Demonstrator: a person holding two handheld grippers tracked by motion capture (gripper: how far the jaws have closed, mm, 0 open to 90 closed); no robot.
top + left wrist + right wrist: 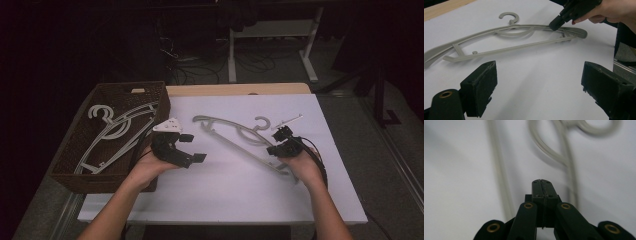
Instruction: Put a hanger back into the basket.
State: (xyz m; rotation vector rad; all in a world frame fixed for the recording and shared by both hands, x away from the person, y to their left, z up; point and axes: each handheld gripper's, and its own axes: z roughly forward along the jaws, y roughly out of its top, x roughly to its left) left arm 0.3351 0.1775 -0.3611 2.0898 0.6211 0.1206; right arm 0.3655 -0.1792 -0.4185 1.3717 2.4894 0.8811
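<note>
High view: a grey hanger (235, 136) lies flat on the white table (225, 190), running from about ten o'clock to four o'clock, hook (262, 123) toward twelve. The right gripper (279, 141) sits at its four o'clock end, jaws pressed together with nothing between them, tip just above or touching the upper bar; which, I cannot tell. The left gripper (192, 147) hovers near the hanger's ten o'clock end, jaws spread wide and empty. At nine o'clock a brown basket (75, 150) holds pale hangers (112, 132).

Risks, as I judge them: the hanger is thin, hard, smooth plastic lying flush on a slick sheet, so a closed tip pushing on it may only skate it away or spin it about the hook. Open jaws coming down on so flat a bar could pinch the table instead and slip off. Lifted by one end, the long frame would swing and could catch the basket rim.

Left gripper view shows the hanger (506, 42) as a slim open triangle with curved shoulders, a lower bar, small notches and a round hook, and the gripper's pads (480, 87) as blocky black with a rough matte face. Right gripper view is blurred. The basket is coarse woven wicker with straight walls.
</note>
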